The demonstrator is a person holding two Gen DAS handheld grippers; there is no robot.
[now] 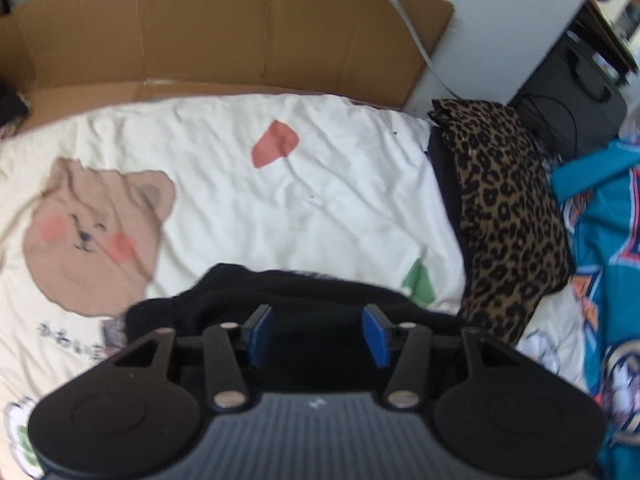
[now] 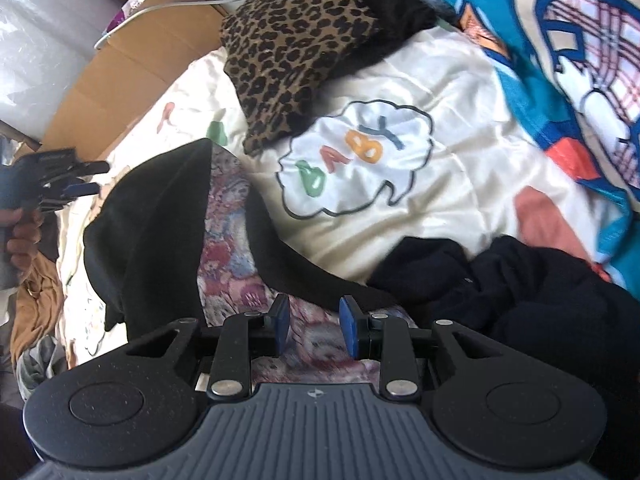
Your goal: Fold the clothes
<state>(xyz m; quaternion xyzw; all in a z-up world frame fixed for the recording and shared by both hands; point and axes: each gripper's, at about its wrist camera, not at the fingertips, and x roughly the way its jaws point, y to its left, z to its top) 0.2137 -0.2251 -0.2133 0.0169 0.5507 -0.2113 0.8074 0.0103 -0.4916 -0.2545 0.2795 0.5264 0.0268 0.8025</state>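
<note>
Garment with black body and floral print panel [image 2: 228,240] lies spread at centre of the right wrist view, ready for folding. We see the right gripper [image 2: 314,326] parted and empty above its print; the left gripper [image 1: 318,330] gapes wide, empty, over black fabric. Folded leopard-print cloth [image 1: 508,208] sits aside, centre right.

We see both views lit by soft, bright daylight — no hard shadows. The cream sheet [image 2: 452,160] shines with mild glare, the leopard-print cloth [image 1: 508,216] stays fairly sharp, and fisheye bending and motion blur smear the edges — corners go black.
</note>
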